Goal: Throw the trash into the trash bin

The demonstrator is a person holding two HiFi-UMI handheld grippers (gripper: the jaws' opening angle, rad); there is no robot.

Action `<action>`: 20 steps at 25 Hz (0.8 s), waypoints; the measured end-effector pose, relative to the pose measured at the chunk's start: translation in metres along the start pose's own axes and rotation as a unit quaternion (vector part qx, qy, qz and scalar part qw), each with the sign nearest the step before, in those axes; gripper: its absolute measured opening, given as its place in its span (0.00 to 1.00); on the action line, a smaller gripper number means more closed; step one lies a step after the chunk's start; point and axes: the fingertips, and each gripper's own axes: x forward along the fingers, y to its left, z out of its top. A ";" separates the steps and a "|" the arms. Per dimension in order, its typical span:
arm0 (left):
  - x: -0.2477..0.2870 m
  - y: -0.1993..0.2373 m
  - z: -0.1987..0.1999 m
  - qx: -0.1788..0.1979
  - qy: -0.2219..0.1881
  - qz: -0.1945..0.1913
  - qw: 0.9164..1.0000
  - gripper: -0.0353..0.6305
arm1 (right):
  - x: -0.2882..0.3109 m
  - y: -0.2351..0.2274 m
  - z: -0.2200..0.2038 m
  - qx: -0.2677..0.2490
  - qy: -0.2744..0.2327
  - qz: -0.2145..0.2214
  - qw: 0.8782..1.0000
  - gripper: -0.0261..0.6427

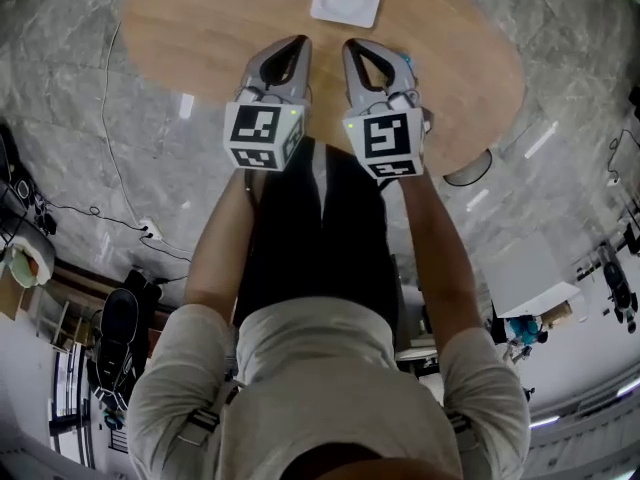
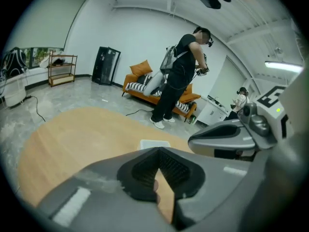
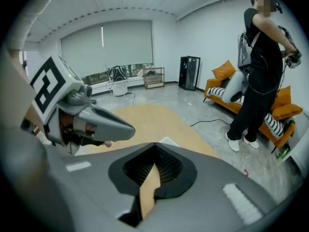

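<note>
Lowest in the head view, the wearer's pale shirt (image 1: 330, 398) fills the frame, and both forearms reach up from it to the marker cubes. The left tool (image 1: 299, 41) and right tool (image 1: 353, 45) sit side by side at centre, each with its jaws together on nothing, over the near edge of the wooden worktop (image 1: 190, 28). The trash, seemingly the white tray (image 1: 346, 1), lies beyond them at top centre, apart from both. Part one tool's jaws before arriving, then bite the tray's near rim squarely; it looks shallow and light. A dark-rimmed round thing (image 1: 468, 168) at the worktop's right edge may be the bin; I cannot tell.
</note>
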 end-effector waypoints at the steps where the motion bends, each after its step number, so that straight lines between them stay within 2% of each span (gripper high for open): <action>1: 0.003 0.003 -0.004 -0.006 0.008 -0.004 1.000 0.08 | 0.007 0.000 -0.006 -0.013 0.012 0.000 1.000 0.05; 4: 0.006 0.011 -0.013 -0.004 0.027 -0.003 1.000 0.08 | 0.022 0.001 -0.019 -0.056 0.052 0.010 0.997 0.05; 10: 0.020 0.043 -0.033 -0.001 0.063 0.008 0.998 0.08 | 0.064 0.006 -0.040 -0.108 0.127 0.027 0.986 0.05; 12: 0.025 0.049 -0.039 0.002 0.073 0.007 0.997 0.08 | 0.072 0.002 -0.046 -0.139 0.149 0.020 0.979 0.06; 14: 0.028 0.054 -0.043 0.003 0.081 0.005 0.997 0.08 | 0.078 0.002 -0.052 -0.167 0.169 0.020 0.971 0.22; 20: 0.027 0.066 -0.045 -0.009 0.085 0.002 0.996 0.08 | 0.097 0.000 -0.074 -0.229 0.230 0.026 0.945 0.22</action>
